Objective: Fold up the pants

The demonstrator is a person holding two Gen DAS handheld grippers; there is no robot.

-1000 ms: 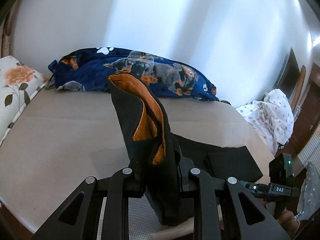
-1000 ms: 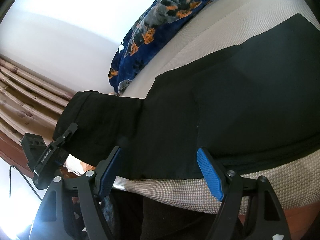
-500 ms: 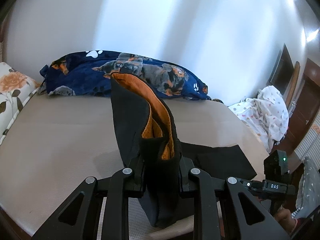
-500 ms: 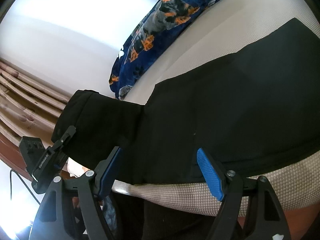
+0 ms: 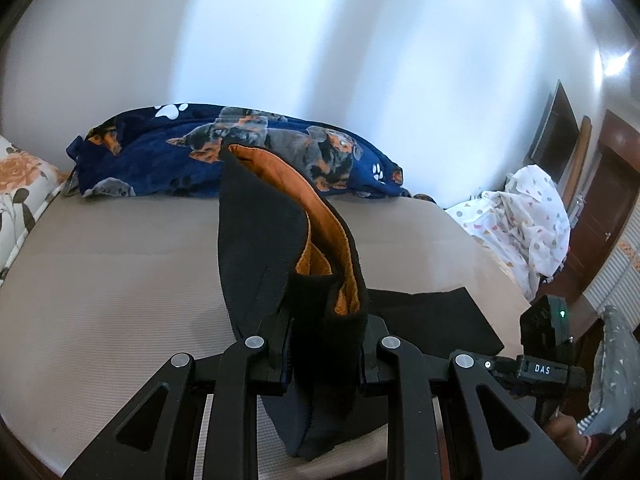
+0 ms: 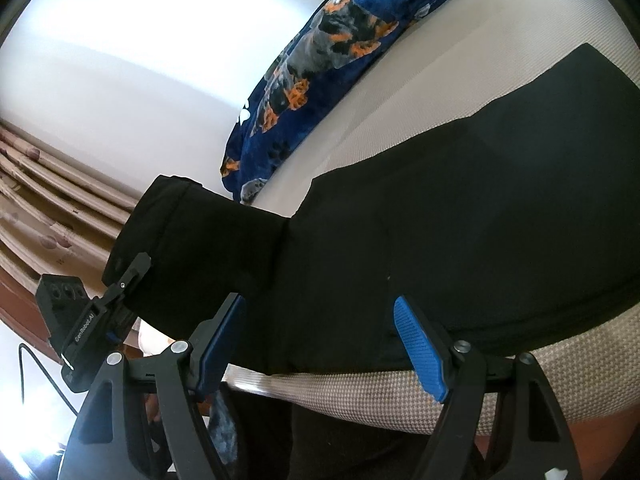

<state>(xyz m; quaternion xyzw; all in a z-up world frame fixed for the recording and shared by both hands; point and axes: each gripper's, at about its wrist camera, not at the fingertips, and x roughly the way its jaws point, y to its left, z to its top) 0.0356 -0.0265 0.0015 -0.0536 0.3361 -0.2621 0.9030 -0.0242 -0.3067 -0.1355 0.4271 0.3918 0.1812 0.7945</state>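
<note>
Shifted slightly sideways since a second ago, left gripper (image 5: 326,344) with raised end of black pants (image 5: 280,256)

Clenched on one bunched end of the single pair, orange lining showing, lifted off the beige mattress (image 5: 112,272); rest of pants (image 6: 480,216) spread flat on it; right gripper (image 6: 320,340) unmoved, jaws released and wide at the near hem, blue pads clear of cloth; one dog-print blanket (image 5: 160,152) at the wall; no containers

one pants (image 5: 260,248), two hand-held grippers (image 5: 326,350), one blanket (image 5: 160,152)
</note>
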